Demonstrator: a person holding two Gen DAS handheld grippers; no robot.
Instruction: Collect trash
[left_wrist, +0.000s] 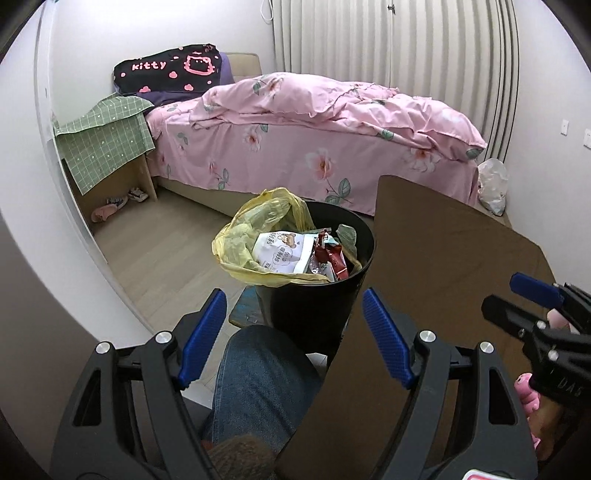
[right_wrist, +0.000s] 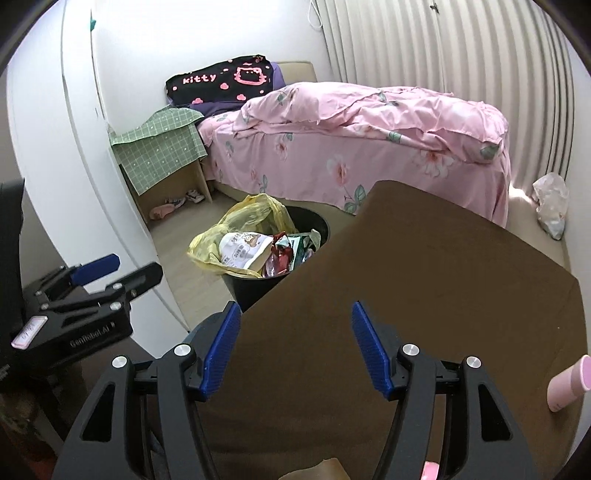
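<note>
A black trash bin (left_wrist: 314, 306) lined with a yellow bag (left_wrist: 236, 243) stands on the floor beside a brown table (left_wrist: 443, 266). It holds several wrappers, among them a white snack packet (left_wrist: 282, 254) and red wrappers (left_wrist: 330, 258). My left gripper (left_wrist: 295, 325) is open and empty, hovering just short of the bin above a jeans-clad knee (left_wrist: 258, 380). My right gripper (right_wrist: 291, 347) is open and empty over the brown table (right_wrist: 443, 288); the bin (right_wrist: 251, 288) is ahead to its left. Each gripper shows at the edge of the other's view.
A bed with a pink floral quilt (left_wrist: 314, 122) fills the back. A small stand under a green checked cloth (left_wrist: 107, 144) is at the left with shoes beneath. A white plastic bag (left_wrist: 493, 184) lies by the bed's foot. A pink cylinder (right_wrist: 570, 384) lies at the table's right edge.
</note>
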